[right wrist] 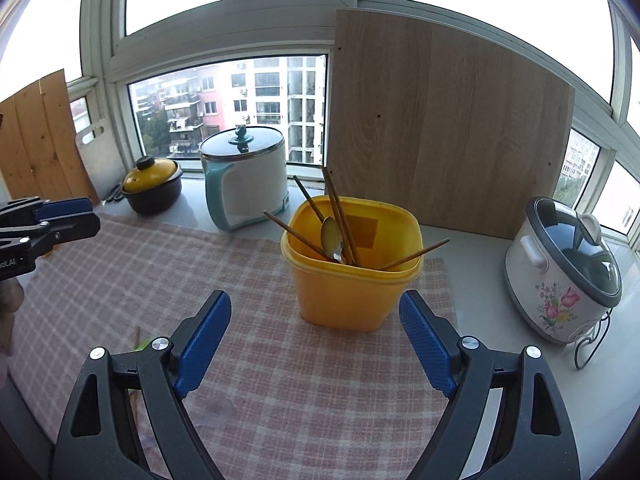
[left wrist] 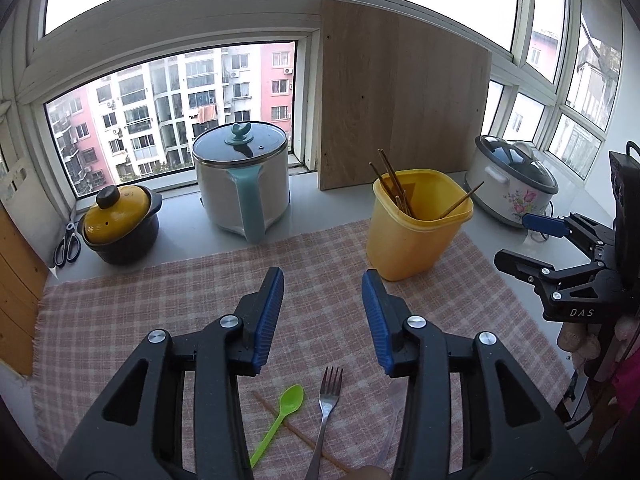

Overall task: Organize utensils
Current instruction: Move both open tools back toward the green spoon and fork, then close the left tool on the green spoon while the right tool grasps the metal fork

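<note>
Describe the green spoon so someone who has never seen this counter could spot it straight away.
Start at the pink checked cloth spread on the counter below the window. At its near edge, just below the left gripper, three loose utensils lie together. The green spoon is the only plastic, bright lime one, lying across a brown chopstick, left of the steel fork.

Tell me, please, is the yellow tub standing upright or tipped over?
Upright. The tub sits flat on the cloth, mouth upward, with chopsticks and a spoon leaning inside.

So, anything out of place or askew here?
Only loose utensils: a green spoon lies across a chopstick, beside a fork on the checked cloth, outside the yellow tub. Nothing spilled or damaged.
</note>
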`<action>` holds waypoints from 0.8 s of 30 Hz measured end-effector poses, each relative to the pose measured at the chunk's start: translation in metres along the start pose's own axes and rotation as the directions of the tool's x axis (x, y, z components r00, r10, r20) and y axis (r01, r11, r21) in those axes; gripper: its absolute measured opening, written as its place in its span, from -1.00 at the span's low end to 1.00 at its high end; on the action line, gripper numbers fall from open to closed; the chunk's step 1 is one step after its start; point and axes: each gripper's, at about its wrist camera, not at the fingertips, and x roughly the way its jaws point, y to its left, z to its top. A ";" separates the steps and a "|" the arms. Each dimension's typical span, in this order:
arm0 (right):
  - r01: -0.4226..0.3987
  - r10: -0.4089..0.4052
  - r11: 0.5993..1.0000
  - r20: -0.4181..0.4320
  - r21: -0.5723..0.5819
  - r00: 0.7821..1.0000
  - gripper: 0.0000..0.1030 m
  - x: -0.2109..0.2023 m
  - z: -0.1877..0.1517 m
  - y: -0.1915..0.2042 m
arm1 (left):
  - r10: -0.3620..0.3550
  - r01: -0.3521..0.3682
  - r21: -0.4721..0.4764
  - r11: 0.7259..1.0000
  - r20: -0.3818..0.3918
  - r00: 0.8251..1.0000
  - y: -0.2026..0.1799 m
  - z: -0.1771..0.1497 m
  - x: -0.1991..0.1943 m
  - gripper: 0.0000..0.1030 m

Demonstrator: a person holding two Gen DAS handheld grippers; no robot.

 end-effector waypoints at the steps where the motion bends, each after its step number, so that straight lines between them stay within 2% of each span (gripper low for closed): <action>1: -0.006 0.006 1.000 -0.007 -0.003 1.000 0.67 0.000 -0.003 0.003 | -0.002 0.001 -0.009 1.000 -0.014 1.000 0.005 -0.005 0.002 -0.20; 8: -0.028 0.027 0.999 -0.053 -0.018 0.998 0.67 0.003 -0.022 0.018 | -0.019 0.010 -0.077 0.997 -0.119 0.993 0.043 -0.046 0.020 -0.20; 14: -0.092 0.094 0.996 -0.130 0.017 0.987 0.67 0.017 -0.044 0.027 | -0.034 0.010 -0.107 0.994 -0.223 0.974 0.063 -0.088 0.040 -0.20; 19: -0.191 0.207 0.978 -0.223 0.089 0.953 0.67 0.034 -0.060 0.039 | -0.065 0.025 -0.141 0.990 -0.282 0.957 0.075 -0.114 0.052 -0.20; 24: -0.283 0.320 0.946 -0.316 0.161 0.893 0.66 0.055 -0.072 0.061 | -0.105 0.057 -0.158 0.986 -0.318 0.942 0.077 -0.127 0.061 -0.20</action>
